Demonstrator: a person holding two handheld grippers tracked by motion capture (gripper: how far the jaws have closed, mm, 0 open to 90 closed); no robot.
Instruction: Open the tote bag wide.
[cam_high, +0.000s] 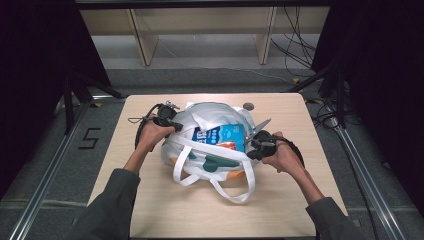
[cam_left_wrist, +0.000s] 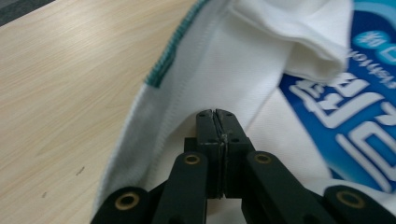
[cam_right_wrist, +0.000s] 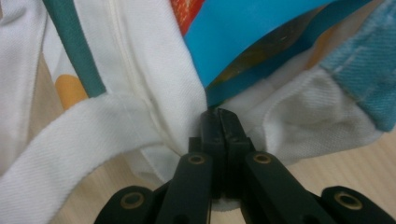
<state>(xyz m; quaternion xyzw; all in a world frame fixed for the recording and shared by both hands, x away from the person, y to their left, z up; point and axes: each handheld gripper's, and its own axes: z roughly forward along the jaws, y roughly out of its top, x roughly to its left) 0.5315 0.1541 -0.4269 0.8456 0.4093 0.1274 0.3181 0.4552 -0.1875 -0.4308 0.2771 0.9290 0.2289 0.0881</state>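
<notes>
The main risk here is the thin white fabric slipping out of a pinch. Each gripper grips only the very edge of the tote bag (cam_high: 210, 150), so a hard outward pull could free the cloth and let the mouth fall shut over the blue packet (cam_high: 220, 136). Uneven pulling could also drag the whole bag across the desk (cam_high: 150, 210), or tip the packet out, since it lies loose in the opening.

The left gripper (cam_left_wrist: 215, 116) has its fingers pressed fully together on the bag's white rim, just beside the teal-stitched edge (cam_left_wrist: 166, 58); the packet sits just beyond, to the far side of the rim. The right gripper (cam_right_wrist: 219, 116) is likewise closed tight, clamping a fold of white cloth at the opposite side of the mouth, with the packet's blue edge touching or just above the fingertips. The bag lies mid-desk between both hands, its white straps (cam_high: 235, 192) trailing toward the person.
</notes>
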